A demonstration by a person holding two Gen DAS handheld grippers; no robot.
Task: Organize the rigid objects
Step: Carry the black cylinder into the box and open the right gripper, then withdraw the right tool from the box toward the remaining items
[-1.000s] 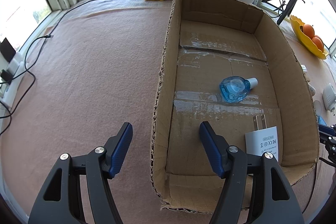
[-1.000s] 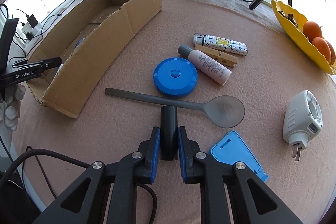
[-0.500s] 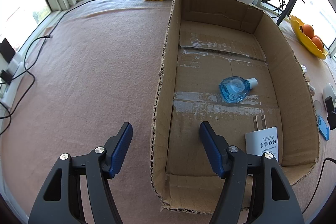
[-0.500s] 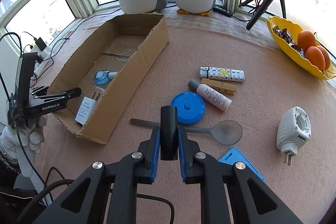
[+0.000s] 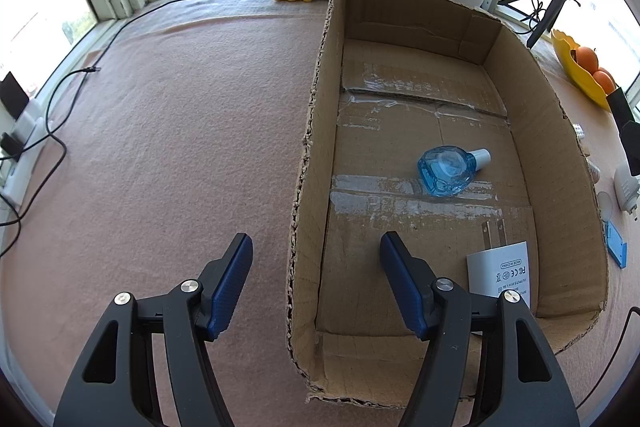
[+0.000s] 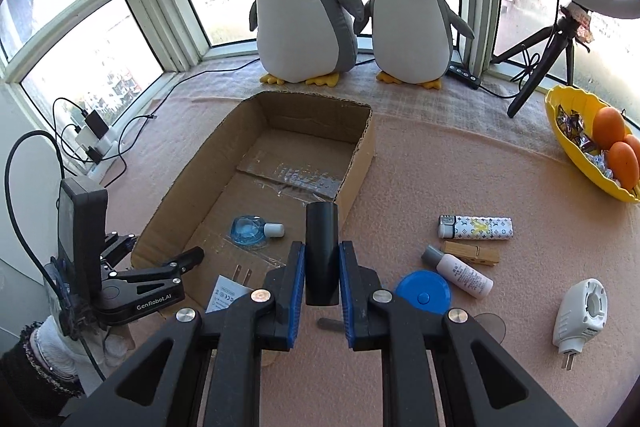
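Observation:
My right gripper (image 6: 322,277) is shut on a black cylinder (image 6: 321,251) and holds it high above the near right wall of the open cardboard box (image 6: 362,151). The box (image 5: 312,147) holds a blue bottle (image 5: 446,169), also in the right wrist view (image 6: 250,230), and a white charger (image 5: 500,277). My left gripper (image 5: 316,281) is open and empty, straddling the box's left wall near its front corner. On the mat to the right lie a blue round case (image 6: 424,293), a small white bottle (image 6: 460,273), a clothespin (image 6: 472,253), a patterned lighter (image 6: 476,227), a grey spoon (image 6: 490,325) and a white plug adapter (image 6: 582,315).
Two plush penguins (image 6: 304,7) stand behind the box by the windows. A yellow fruit bowl (image 6: 576,143) with oranges sits far right, next to a tripod (image 6: 540,59). Cables and chargers (image 6: 92,139) lie at the left edge. A blue flat piece (image 5: 616,249) lies right of the box.
My right gripper has risen and swung left toward the box with the black cylinder in it. My left gripper has stayed still and open.

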